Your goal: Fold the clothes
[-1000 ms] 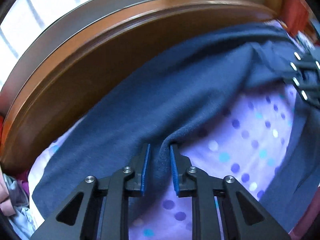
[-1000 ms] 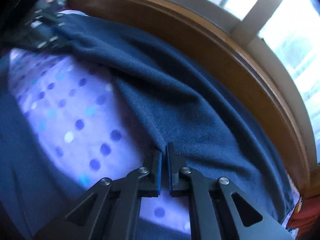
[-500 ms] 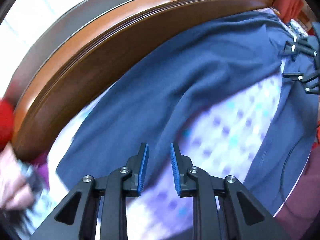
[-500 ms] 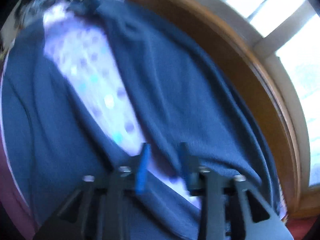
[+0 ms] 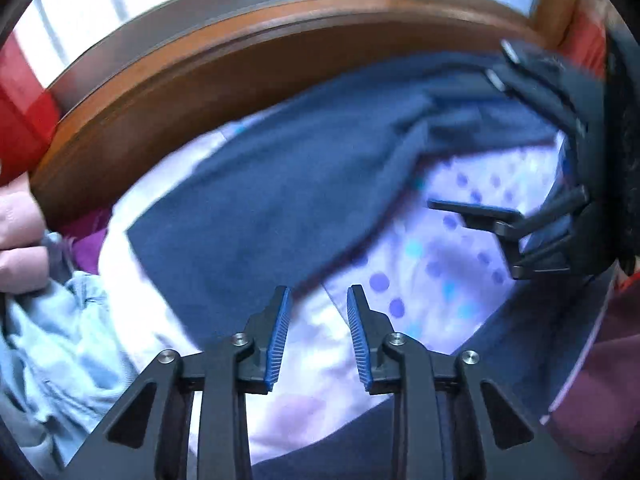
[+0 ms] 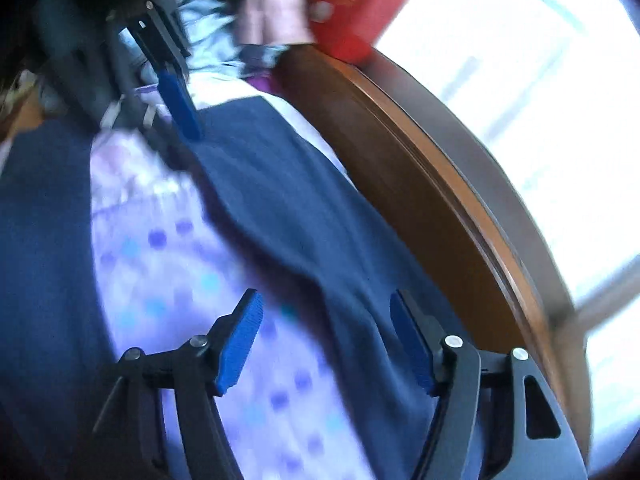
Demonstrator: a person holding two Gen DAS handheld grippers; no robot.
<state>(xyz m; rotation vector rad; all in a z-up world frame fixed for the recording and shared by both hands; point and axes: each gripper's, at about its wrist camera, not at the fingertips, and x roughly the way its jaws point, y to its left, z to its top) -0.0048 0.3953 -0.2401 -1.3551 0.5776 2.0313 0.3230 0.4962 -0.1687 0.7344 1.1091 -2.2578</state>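
A navy blue garment (image 5: 288,184) lies spread on a lilac dotted sheet (image 5: 440,264), one part along the wooden bed board and another (image 6: 36,260) nearer the front. My left gripper (image 5: 319,296) hangs over the sheet at the garment's edge. Its jaws are opening a little, with nothing between them. My right gripper (image 6: 324,304) is over the navy fabric (image 6: 304,216), its jaws opening wide and its pads off the cloth. In the left wrist view the right gripper (image 5: 464,140) comes in from the right. One of the left gripper's blue pads (image 6: 180,108) shows in the right wrist view.
A curved wooden bed board (image 5: 200,80) runs behind the garment, with bright windows (image 6: 540,100) beyond it. Crumpled light blue clothes (image 5: 48,340) lie at the left beside something pink (image 5: 16,240). Something red (image 6: 352,20) sits by the board. Maroon cloth (image 5: 600,380) lies at the right.
Both grippers held folds of the navy fabric a second ago and have let go. The right jaws spread wide. Both grippers swept sideways along the garment and now stand closer together.
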